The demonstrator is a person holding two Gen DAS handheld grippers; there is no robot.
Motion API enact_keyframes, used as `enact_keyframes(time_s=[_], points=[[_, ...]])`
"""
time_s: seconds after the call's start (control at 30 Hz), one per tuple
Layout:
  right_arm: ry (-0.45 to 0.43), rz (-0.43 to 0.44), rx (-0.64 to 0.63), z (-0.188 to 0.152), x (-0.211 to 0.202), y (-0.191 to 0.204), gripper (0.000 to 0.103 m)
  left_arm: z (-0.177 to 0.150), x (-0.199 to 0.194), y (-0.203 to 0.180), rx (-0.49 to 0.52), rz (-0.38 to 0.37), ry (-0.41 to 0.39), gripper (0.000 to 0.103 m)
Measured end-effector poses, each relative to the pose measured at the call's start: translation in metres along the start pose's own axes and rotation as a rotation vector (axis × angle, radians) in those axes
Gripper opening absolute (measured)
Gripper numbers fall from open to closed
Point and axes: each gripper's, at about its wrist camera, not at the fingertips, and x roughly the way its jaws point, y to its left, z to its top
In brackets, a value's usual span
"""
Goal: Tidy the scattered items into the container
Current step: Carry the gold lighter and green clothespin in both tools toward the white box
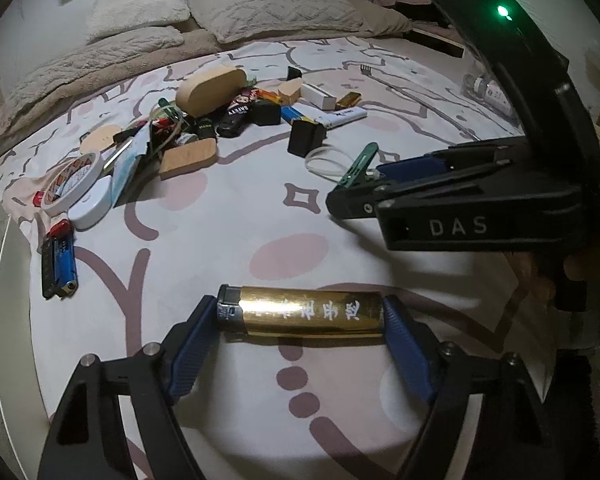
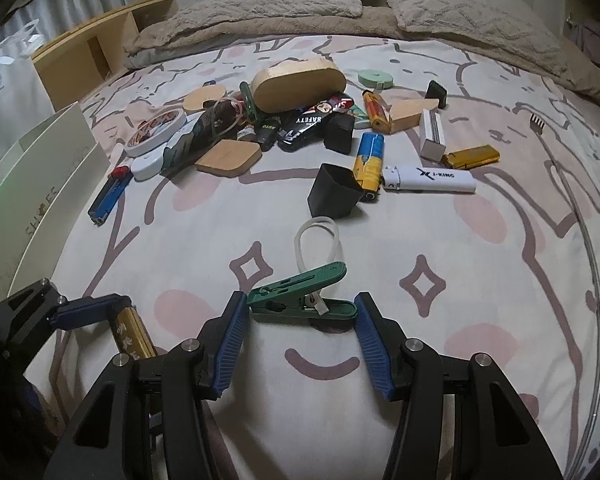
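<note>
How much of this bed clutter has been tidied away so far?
Nothing visibly packed yet. In hand: the left gripper clamps a gold lighter; the right gripper grips a green plastic clip. Left: the heap around the oval wooden box.

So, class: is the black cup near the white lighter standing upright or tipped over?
Tipped over. The black cup lies on its side on the bedspread, its open mouth facing sideways toward the yellow-and-blue lighter.
</note>
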Motion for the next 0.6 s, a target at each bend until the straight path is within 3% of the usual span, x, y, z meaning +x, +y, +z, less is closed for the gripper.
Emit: enact_keyframes(time_s=[0.3,0.6], points=[[-0.031,0.002,0.008,0.003,-0.009,-0.001,0.054,0.005,-0.015,0.02,-0.1,0.05,-0.049,0.081],[-0.1,0.009,0.024,0.012,-0.029,-0.003,0.055,0.018,-0.033,0.034,-0.153,0.033,-0.09,0.081]])
